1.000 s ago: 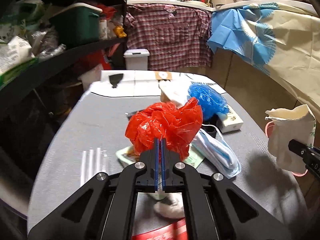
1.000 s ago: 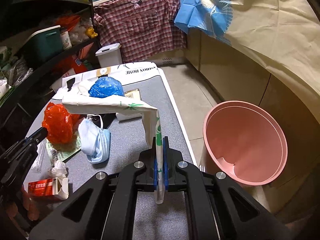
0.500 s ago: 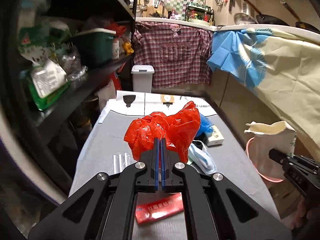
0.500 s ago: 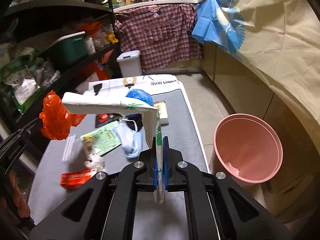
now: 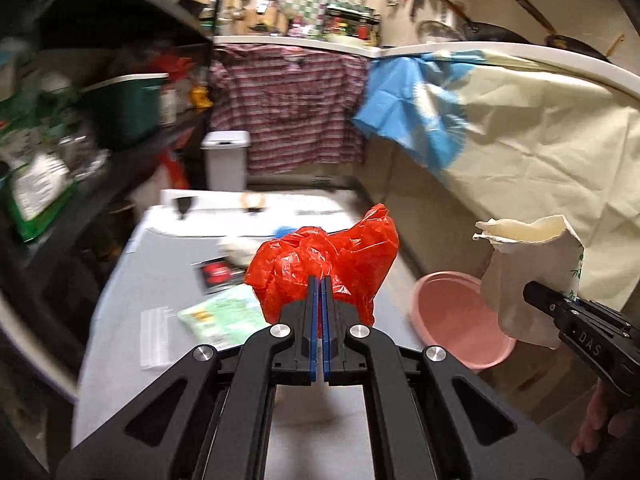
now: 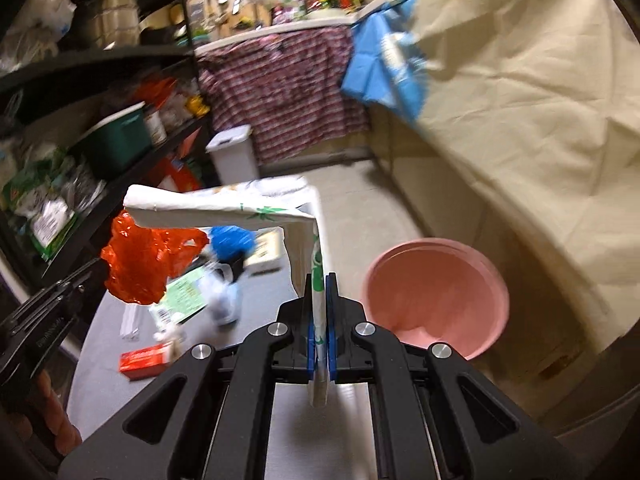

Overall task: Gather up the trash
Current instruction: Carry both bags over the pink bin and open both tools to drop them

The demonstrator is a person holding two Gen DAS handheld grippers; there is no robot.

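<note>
Trash: a crumpled red plastic bag (image 5: 332, 264) is clamped between the closed jaws of the left gripper (image 5: 319, 280) and held in the air above the grey counter (image 5: 132, 292). The right gripper (image 6: 319, 280) is closed on a cream paper bag with green print (image 6: 224, 210), which stands up from the jaws and folds over to the left. A pink basin (image 6: 440, 300) sits on the floor just beside the counter's right edge. On the counter lie a blue plastic bag (image 6: 232, 242), a pale blue face mask (image 6: 226, 300), a green printed packet (image 5: 224, 316), a red carton (image 6: 146, 360), a black-and-red card (image 5: 214, 274) and a clear sleeve (image 5: 154, 336).
</note>
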